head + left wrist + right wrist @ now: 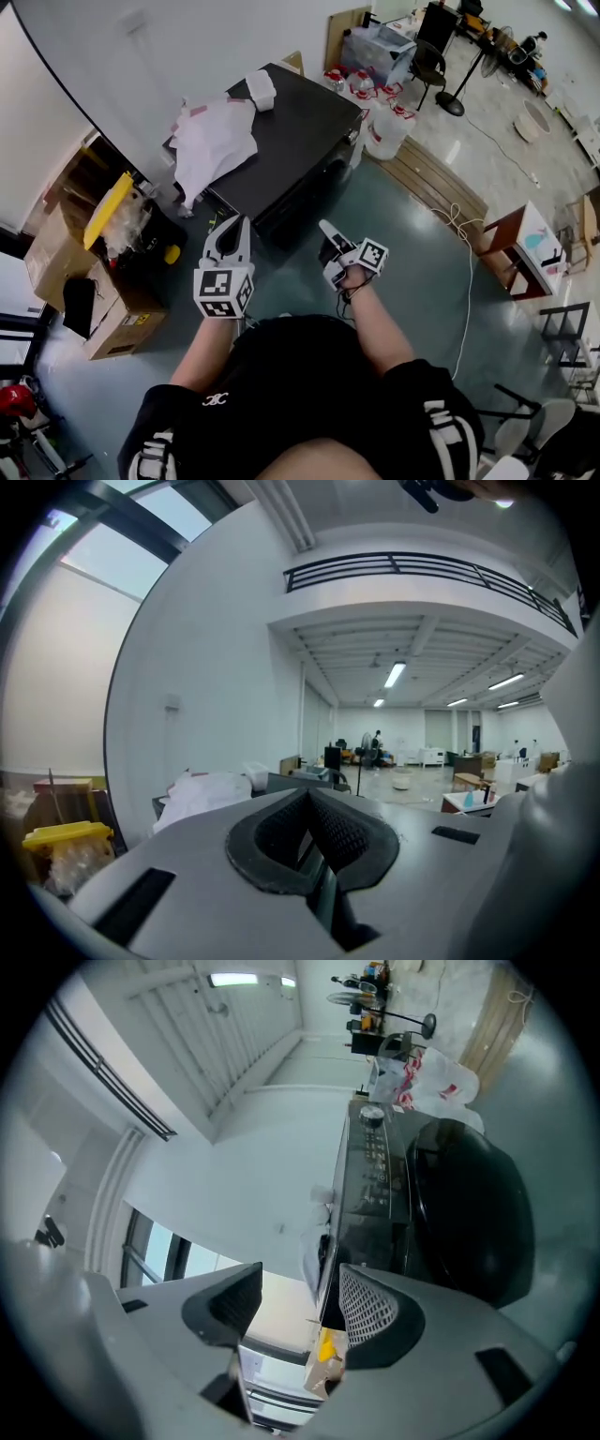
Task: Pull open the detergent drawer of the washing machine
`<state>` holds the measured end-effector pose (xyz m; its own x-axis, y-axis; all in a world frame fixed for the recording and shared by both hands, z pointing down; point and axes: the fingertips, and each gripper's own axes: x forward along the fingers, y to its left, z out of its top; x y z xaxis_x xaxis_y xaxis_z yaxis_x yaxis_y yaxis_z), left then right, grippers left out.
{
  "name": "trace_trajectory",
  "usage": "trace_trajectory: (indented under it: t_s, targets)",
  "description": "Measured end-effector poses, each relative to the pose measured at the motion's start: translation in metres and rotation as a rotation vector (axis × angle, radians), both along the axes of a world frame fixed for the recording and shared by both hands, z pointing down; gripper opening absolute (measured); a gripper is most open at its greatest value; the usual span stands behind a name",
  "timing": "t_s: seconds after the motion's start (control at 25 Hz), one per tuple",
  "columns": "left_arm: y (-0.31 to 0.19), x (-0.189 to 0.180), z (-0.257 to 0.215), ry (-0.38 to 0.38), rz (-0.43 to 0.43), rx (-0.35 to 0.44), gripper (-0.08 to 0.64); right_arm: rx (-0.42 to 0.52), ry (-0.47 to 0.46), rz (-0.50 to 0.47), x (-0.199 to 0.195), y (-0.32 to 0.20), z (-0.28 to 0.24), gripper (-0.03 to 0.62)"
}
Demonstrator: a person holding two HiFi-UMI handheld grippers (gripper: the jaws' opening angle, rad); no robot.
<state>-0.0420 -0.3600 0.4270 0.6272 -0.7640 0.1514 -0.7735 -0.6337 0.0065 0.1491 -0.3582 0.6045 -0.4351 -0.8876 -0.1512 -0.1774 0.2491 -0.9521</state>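
The black washing machine (281, 141) stands ahead of me with a white cloth (214, 141) on its top. In the right gripper view the picture is rolled sideways: the machine's control strip (375, 1162) runs down the picture beside the dark round door (469, 1208). I cannot make out the detergent drawer's outline at the strip's lower end. My right gripper (330, 239) is short of the machine's front, its jaws open (300, 1297) with nothing between them. My left gripper (228, 234) is level beside it, pads together (307, 803) and empty, and the cloth (211, 794) shows beyond it.
Cardboard boxes (112, 309) and a yellow-lidded bin (108, 208) crowd the floor left of the machine. Water jugs (384, 127) and a wooden pallet (441, 183) lie to its right. A white cable (466, 262) runs past a small table (525, 248).
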Motion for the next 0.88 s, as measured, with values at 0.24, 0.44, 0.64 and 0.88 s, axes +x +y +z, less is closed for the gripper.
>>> trace_trajectory:
  t_s: [0.24, 0.44, 0.64, 0.88]
  targets:
    - [-0.003, -0.021, 0.005, -0.017, -0.033, -0.010, 0.002, -0.027, -0.108, -0.024, -0.019, -0.023, 0.025, 0.241]
    - [-0.009, -0.035, 0.009, -0.037, -0.045, -0.017, 0.002, -0.034, -0.169, -0.021, -0.032, -0.043, 0.040, 0.241]
    - [-0.018, -0.047, 0.014, -0.055, -0.055, -0.025, 0.002, -0.068, -0.180, -0.042, -0.050, -0.054, 0.064, 0.241]
    - [-0.025, -0.055, 0.021, -0.077, -0.064, -0.044, 0.002, -0.090, -0.204, -0.035, -0.056, -0.069, 0.082, 0.242]
